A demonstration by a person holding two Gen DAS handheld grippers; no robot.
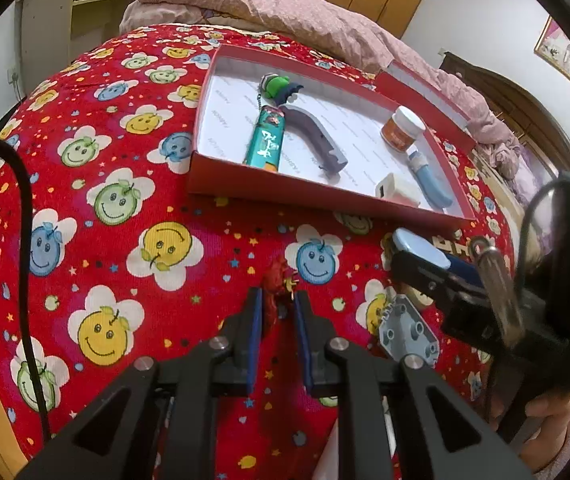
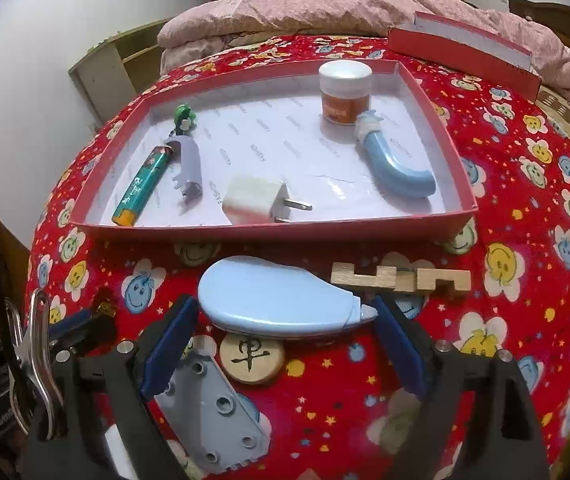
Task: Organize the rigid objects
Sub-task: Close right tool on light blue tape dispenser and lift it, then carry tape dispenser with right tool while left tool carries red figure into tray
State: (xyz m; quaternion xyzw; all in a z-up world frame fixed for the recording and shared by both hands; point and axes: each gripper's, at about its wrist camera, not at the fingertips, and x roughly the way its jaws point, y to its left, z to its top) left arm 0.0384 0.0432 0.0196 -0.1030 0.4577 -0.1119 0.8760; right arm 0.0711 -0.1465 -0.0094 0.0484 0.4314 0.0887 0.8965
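A red shallow box [image 1: 269, 190] [image 2: 269, 230] lies on the flowered bedspread. It holds a teal lighter [image 1: 267, 142] [image 2: 141, 188], a grey curved piece [image 1: 317, 140] [image 2: 189, 168], a white plug [image 2: 253, 200], a blue curved handle [image 2: 397, 164] and a white-lidded jar [image 2: 345, 92]. My left gripper [image 1: 279, 300] is shut on a small red figure [image 1: 277, 280]. My right gripper [image 2: 285, 316] is shut on a pale blue correction-tape dispenser [image 2: 273, 296] [image 1: 421, 250] and holds it just in front of the box.
A wooden puzzle piece [image 2: 401, 278], a round wooden chess disc [image 2: 252, 356] and a grey studded plate [image 2: 213, 408] [image 1: 407, 330] lie on the bedspread near the grippers. The box lid [image 2: 461, 52] lies behind the box. A pink quilt [image 2: 325, 4] is heaped at the back.
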